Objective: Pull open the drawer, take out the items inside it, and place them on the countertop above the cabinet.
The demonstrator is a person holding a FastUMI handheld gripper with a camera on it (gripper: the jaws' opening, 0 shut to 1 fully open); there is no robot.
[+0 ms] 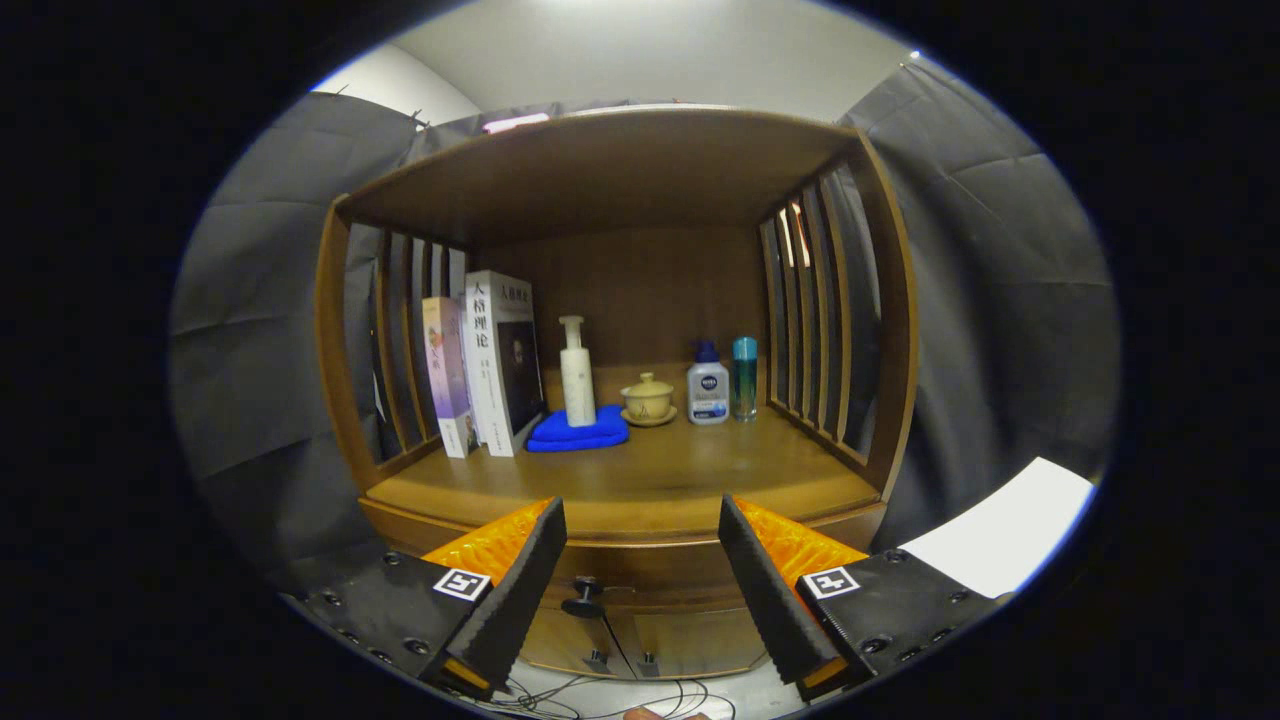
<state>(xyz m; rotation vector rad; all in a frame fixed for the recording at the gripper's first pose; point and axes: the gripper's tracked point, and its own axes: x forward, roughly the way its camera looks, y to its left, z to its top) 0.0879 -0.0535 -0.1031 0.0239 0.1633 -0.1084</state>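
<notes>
Our gripper (pixel 640 560) stands wide open and empty. The drawer knob (pixel 582 598) lies between and below the fingertips, nearer the left finger; we judge the drawer (pixel 640 572) shut under the countertop (pixel 640 480).

We ride on gripper (pixel 640 590), looking forward along its two spread fingers, nothing between them. View faces cabinet (pixel 900 330) head-on, from about countertop (pixel 640 480) height, tilted slightly down. Countertop edge sits just beyond fingertips; drawer knob (pixel 583 598) shows between fingers, close. Shelf items at rear wall lie well beyond. Booth cloth (pixel 250 350) flanks both sides; ceiling (pixel 650 50) seen above cabinet top.
</notes>
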